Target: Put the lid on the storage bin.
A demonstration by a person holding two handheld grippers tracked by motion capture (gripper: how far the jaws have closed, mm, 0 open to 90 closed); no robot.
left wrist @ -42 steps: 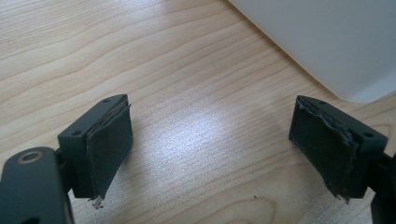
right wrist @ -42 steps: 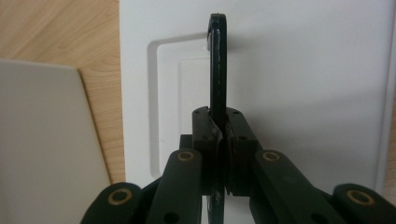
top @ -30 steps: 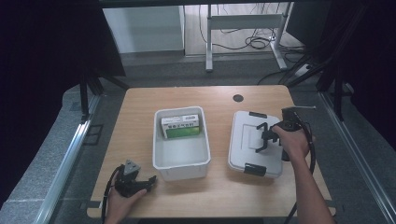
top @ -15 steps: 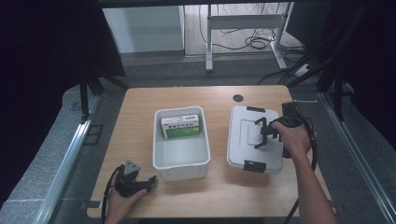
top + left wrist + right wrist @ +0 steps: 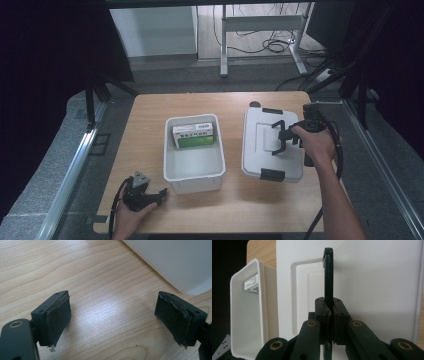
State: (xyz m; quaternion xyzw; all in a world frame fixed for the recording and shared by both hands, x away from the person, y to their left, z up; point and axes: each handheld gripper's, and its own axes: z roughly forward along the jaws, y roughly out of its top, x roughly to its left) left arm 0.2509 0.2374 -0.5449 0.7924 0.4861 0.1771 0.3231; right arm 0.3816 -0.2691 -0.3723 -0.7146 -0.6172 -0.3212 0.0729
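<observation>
a wooden bench [image 5: 150, 125] carries two white plastic things side by side. toward its middle stands an open white bin [image 5: 194, 155], and a green and white box [image 5: 195, 136] lies inside it against the far wall. just to the right of the bin, apart from it by a narrow strip of wood, a white lid [image 5: 272, 145] lies flat with a black clip at its far edge and another at its near edge. a black handle [image 5: 278, 137] stands up from the lid's recessed centre.

the right gripper [image 5: 289, 136] reaches in from the lid's right side, the person's right hand [image 5: 315, 144] wrapped around its body. in the right gripper view its jaws are pressed together on the handle [image 5: 328, 277], which rises edge-on between them as a thin black bar over the lid [image 5: 374, 290]. the bin [image 5: 249, 315] shows at the left of that view, with a printed label on the box inside it.

the left gripper [image 5: 159, 194] rests low at the near left of the bench, held by the person's left hand [image 5: 131, 212], its tip near the bin's near left corner. in the left gripper view its jaws are spread wide with bare wood grain [image 5: 105, 315] between them, and the white bin wall [image 5: 175, 262] crosses the upper right corner. the black pads [image 5: 60, 317] look worn and frayed at their edges.
</observation>
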